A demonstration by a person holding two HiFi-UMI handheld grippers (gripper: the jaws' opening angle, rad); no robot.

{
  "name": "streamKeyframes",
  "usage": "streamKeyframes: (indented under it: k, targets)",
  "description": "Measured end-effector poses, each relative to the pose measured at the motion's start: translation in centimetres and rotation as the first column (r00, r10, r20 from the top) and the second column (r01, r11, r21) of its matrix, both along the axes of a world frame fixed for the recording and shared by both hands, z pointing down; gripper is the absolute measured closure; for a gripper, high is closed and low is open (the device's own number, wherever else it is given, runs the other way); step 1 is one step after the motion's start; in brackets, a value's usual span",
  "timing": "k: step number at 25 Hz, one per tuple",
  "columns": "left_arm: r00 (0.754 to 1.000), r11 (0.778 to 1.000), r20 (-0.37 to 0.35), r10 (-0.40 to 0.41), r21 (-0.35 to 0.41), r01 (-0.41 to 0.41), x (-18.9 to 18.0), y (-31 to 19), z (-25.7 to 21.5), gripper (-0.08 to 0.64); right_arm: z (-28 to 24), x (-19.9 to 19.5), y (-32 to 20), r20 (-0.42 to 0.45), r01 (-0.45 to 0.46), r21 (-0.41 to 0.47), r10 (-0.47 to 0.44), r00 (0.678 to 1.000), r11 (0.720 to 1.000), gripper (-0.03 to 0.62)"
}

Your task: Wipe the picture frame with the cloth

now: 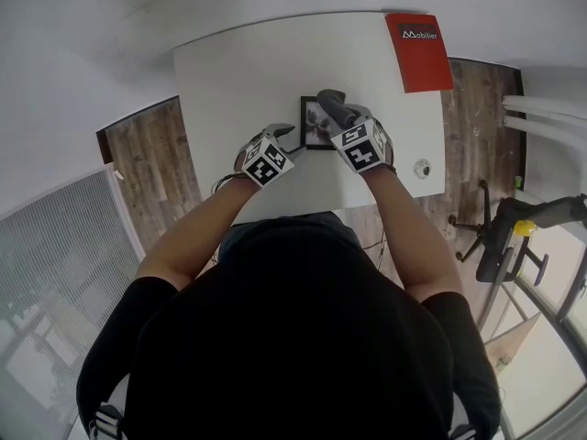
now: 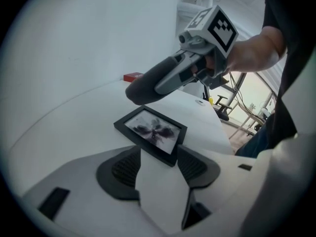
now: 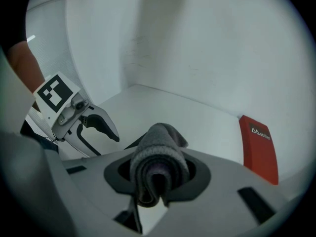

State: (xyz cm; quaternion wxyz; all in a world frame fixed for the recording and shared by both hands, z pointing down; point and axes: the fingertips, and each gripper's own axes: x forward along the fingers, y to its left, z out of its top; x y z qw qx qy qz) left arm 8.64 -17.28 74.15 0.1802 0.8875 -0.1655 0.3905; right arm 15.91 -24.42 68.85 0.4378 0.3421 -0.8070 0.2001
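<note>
The left forearm [image 1: 197,227] and right forearm [image 1: 408,227] reach forward side by side. The left tool [image 1: 292,141] tilts downward, its jaws wide apart. Just to its right, the right tool [image 1: 337,110] also points down, jaws clamped on a rolled dark grey cloth [image 3: 159,157].

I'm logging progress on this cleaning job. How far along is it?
Done: the cloth is folded and clamped in the right hand-held gripper. In hand: the left hand-held gripper, jaws apart, lines up on the near corner of the picture frame lying flat on the table. Left: the wiping; the cloth hangs above the frame, seemingly not touching.
</note>
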Motion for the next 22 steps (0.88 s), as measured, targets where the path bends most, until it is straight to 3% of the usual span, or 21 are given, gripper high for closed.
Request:
streamKeyframes:
  k: [9,22]
  targets:
    - [0.998,0.999,0.040,0.039,0.018,-0.040,1.0,0.9,2.5,0.302,2.0,-2.7,-1.1,-0.074,0.151,0.066,-0.146,0.987,0.986,0.483]
    - [0.996,0.996,0.055,0.066,0.055,-0.069,1.2,1.2,3.3,0.298,5.1,-3.7,-0.8,-0.125,0.253,0.043,-0.246,0.961,0.967,0.488]
